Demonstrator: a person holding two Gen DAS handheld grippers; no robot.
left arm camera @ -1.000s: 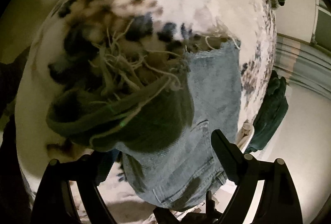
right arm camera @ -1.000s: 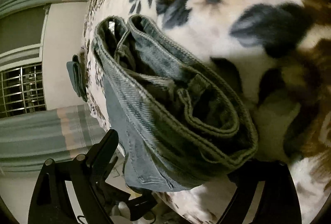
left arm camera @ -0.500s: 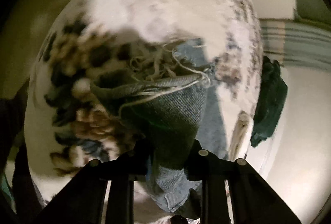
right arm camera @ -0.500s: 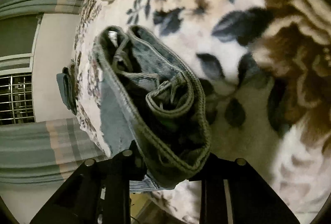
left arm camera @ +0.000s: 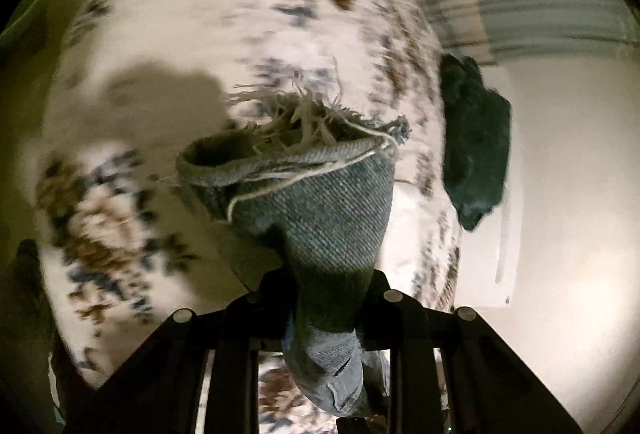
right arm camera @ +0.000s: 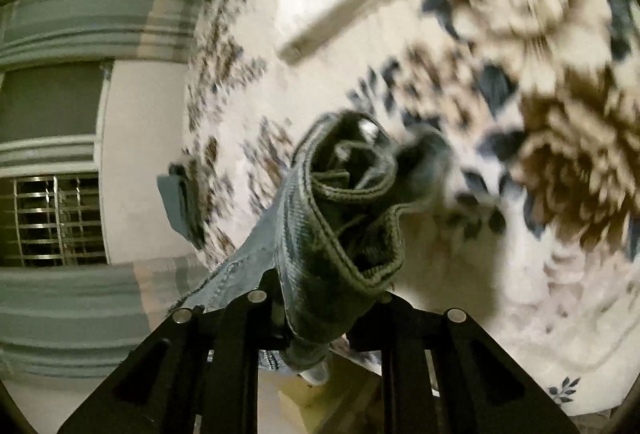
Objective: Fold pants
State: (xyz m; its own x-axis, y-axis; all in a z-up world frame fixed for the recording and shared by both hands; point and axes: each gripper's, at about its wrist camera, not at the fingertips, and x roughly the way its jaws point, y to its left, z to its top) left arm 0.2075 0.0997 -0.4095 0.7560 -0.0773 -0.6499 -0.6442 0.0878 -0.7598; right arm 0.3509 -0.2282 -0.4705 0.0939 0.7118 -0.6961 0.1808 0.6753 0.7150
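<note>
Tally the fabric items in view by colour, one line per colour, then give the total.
Blue denim: 2, the jeans each claw grips and a folded piece at the bed edge
Dark green: 1, a bundle
Floral: 1, the blanket
Total: 4

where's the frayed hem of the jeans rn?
Left wrist view, centre: the frayed hem of the jeans sticks up above the shut left gripper, over the floral blanket.

Dim warm light, heavy fisheye warp and dark vignette at edges, motion blur smeared the floral blanket, hard shadows underneath.
</note>
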